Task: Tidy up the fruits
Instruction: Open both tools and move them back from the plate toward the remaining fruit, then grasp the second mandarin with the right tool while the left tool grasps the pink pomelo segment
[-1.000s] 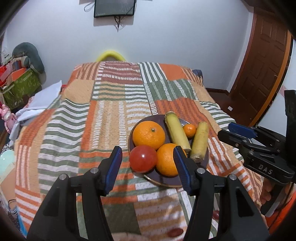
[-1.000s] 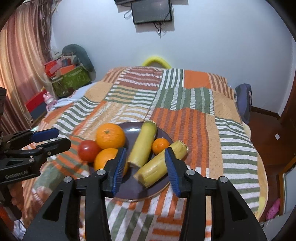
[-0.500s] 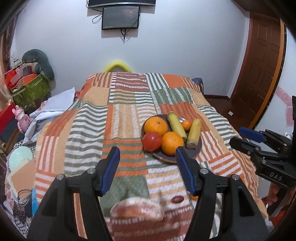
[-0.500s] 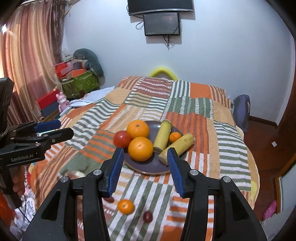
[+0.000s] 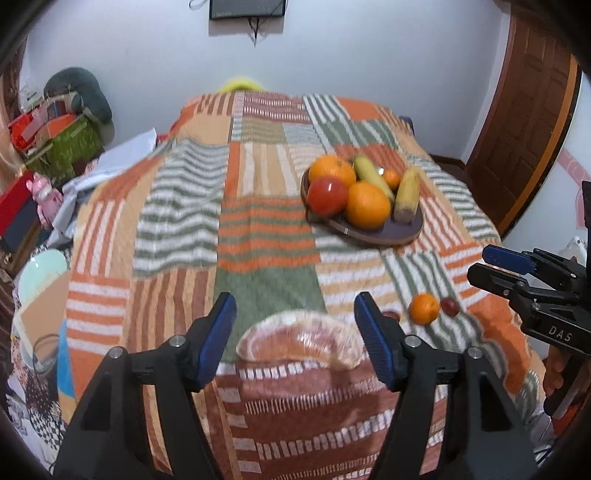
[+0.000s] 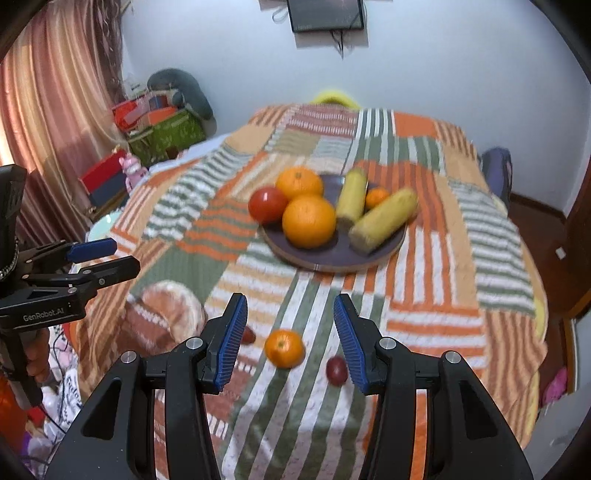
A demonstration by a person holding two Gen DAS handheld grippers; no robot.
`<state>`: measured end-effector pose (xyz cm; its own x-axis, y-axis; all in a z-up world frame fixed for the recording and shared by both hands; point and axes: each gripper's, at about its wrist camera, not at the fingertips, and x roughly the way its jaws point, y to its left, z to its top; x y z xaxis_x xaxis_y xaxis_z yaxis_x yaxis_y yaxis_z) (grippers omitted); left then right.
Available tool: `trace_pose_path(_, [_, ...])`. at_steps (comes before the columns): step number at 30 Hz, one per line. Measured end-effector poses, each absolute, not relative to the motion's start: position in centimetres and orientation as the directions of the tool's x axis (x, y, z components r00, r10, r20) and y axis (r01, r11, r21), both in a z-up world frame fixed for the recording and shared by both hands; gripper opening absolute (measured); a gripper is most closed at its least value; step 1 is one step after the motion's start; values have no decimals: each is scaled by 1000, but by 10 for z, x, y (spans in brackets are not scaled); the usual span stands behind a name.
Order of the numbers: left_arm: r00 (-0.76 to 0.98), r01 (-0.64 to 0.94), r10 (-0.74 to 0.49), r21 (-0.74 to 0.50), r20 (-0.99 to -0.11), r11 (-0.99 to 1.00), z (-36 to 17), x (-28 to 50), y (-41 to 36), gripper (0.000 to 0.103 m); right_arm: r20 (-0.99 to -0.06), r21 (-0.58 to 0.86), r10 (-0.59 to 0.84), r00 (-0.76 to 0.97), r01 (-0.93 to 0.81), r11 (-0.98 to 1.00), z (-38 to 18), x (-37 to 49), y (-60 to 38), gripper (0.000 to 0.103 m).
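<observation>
A dark round plate (image 5: pixel 380 236) (image 6: pixel 332 258) on the striped bedspread holds two oranges (image 6: pixel 308 220), a red tomato (image 6: pixel 267 205), two yellow corn cobs (image 6: pixel 384 219) and a small mandarin (image 6: pixel 376 196). Nearer the bed's front edge lie a wrapped pink pomelo wedge (image 5: pixel 301 341) (image 6: pixel 168 314), a loose mandarin (image 5: pixel 424 308) (image 6: pixel 284 348) and two small dark red fruits (image 6: pixel 337 370). My left gripper (image 5: pixel 295 339) is open, its fingers on either side of the wedge. My right gripper (image 6: pixel 290 343) is open over the loose mandarin.
The patchwork bedspread (image 5: pixel 177 221) covers the whole bed. Boxes and toys (image 5: pixel 55 140) crowd the floor to the left. A wooden door (image 5: pixel 524 110) stands at the right. A screen (image 6: pixel 325 14) hangs on the back wall.
Both grippers have pulled back from the plate toward the bed's front edge. The wedge, the loose mandarin and the small red fruits have come into view between the fingers.
</observation>
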<state>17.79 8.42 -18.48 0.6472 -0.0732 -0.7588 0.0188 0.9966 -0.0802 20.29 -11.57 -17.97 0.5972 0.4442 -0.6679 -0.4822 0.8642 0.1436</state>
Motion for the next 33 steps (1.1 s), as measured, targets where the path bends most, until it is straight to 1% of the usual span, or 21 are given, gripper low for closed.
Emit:
trace_pose_path(3, [605, 36, -81, -74, -792, 997, -207, 178, 82, 72, -695, 149, 441, 567, -487, 861, -192, 203, -111, 45])
trace_pose_path(7, [547, 50, -59, -38, -835, 998, -236, 177, 80, 73, -715, 158, 444, 540, -494, 855, -202, 202, -109, 45])
trace_pose_path(10, [535, 53, -57, -34, -843, 998, -247, 174, 84, 73, -726, 159, 443, 526, -499, 852, -206, 202, -107, 45])
trace_pose_path(13, [536, 61, -50, -20, -843, 998, -251, 173, 86, 73, -737, 165, 444, 510, -501, 850, -212, 203, -107, 45])
trace_pose_path(15, [538, 55, -17, 16, -843, 998, -253, 176, 85, 78, -747, 166, 440, 498, -502, 849, -217, 205, -107, 45])
trace_pose_path(16, [538, 52, -1, 32, -843, 998, -254, 178, 83, 82, -751, 165, 438, 494, -502, 849, -220, 206, -107, 45])
trace_pose_path(17, [540, 47, 11, 43, -841, 998, -254, 182, 82, 84, -755, 163, 435, 491, -501, 850, -222, 207, -107, 45])
trace_pose_path(28, [532, 57, 7, 44, -847, 997, -256, 233, 72, 84, -777, 153, 426, 464, -517, 842, -234, 213, -103, 45])
trace_pose_path(33, [515, 60, -41, -11, -856, 998, -259, 248, 78, 85, -780, 154, 431, 453, -529, 835, -237, 216, -101, 45])
